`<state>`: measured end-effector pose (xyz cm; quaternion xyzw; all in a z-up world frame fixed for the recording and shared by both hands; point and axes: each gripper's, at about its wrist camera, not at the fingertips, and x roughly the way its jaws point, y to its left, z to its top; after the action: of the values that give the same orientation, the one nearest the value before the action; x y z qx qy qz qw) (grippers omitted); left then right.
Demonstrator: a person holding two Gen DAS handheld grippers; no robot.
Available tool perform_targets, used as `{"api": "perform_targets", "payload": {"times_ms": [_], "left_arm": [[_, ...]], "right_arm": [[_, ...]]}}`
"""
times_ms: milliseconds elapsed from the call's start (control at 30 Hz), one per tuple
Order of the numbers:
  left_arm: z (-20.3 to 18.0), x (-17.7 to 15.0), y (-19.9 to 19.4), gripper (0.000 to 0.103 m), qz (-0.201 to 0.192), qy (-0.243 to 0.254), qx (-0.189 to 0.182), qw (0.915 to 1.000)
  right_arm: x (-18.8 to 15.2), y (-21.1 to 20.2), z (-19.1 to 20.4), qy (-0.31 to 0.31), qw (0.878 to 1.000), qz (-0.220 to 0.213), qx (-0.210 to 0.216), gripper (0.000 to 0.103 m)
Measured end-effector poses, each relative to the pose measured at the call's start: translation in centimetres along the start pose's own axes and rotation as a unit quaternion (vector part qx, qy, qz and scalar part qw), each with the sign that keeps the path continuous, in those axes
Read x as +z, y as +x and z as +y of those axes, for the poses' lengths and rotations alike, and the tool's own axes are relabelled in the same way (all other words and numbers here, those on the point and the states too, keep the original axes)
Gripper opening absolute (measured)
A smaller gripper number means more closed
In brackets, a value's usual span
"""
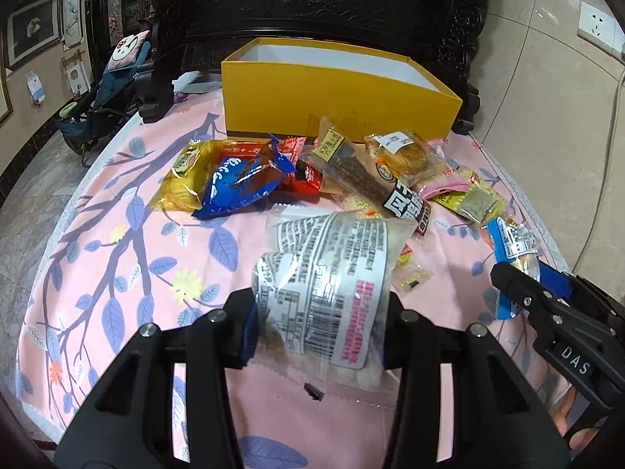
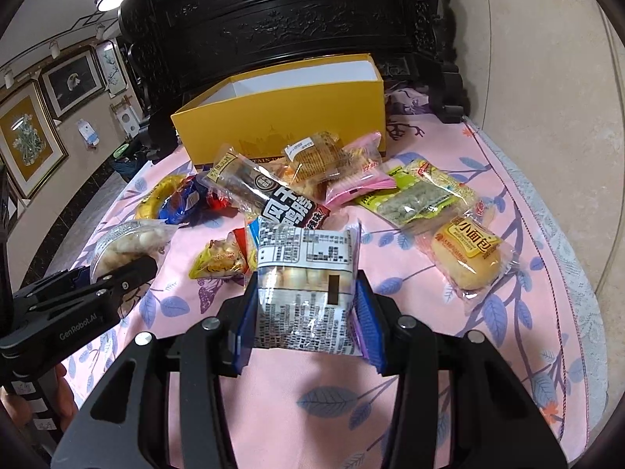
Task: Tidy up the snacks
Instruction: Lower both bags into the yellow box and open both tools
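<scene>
Above floral cloth: left gripper clamps crinkly clear packet; right gripper clamps glossy printed pack.

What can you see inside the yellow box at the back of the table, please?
Only white inner walls of the yellow box show, on the far and side faces; no snack rises above the rim. Its near wall hides the floor in both views, so whether anything lies there cannot be told.
</scene>
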<state>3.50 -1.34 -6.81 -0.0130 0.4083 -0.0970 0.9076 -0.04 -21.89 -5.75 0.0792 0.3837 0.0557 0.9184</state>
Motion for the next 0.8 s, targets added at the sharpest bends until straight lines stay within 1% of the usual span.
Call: {"api": "perform_targets", "payload": {"times_ms": [200,300,367,400,467,500,567,667,767,800], "left_arm": [[0.3,2.4,0.0,0.045,-0.006,0.001,0.004,1.0000],[0.5,4.8,0.0,0.045,-0.014,0.007,0.008,0.9998],[0.6,6.5,0.1,0.045,-0.021,0.012,0.014,0.9996],[0.6,7.6,0.2,0.045,-0.025,0.013,0.016,0.9995],[0.6,9.5,0.4,0.045,-0.035,0.015,0.022,0.9990],[0.6,10.5,0.5,0.045,-0.040,0.016,0.026,0.9987],[0.7,12.4,0.8,0.045,-0.049,0.016,0.030,0.9983],[0.7,15.4,1.5,0.045,-0.059,0.014,0.036,0.9975],[0.8,18.7,3.1,0.045,-0.062,0.010,0.042,0.9972],[1.0,19.7,3.7,0.045,-0.061,0.004,0.042,0.9972]], "right_arm": [[2.2,0.2,0.3,-0.015,1.000,-0.002,0.011,0.047],[3.9,0.5,0.5,-0.020,1.000,-0.003,0.019,0.047],[5.3,0.8,0.6,-0.022,0.999,0.000,0.032,0.047],[6.5,1.0,0.8,-0.024,0.999,0.001,0.040,0.047],[8.1,1.1,1.2,-0.032,0.999,-0.006,0.040,0.047],[9.4,1.2,1.7,-0.041,0.998,-0.013,0.037,0.047],[10.9,1.4,2.2,-0.050,0.998,-0.021,0.035,0.047],[14.1,2.2,3.2,-0.066,0.997,-0.042,0.018,0.047],[16.9,3.6,3.4,-0.059,0.997,-0.048,0.012,0.047],[18.4,4.4,3.4,-0.054,0.997,-0.049,0.011,0.047]]}}
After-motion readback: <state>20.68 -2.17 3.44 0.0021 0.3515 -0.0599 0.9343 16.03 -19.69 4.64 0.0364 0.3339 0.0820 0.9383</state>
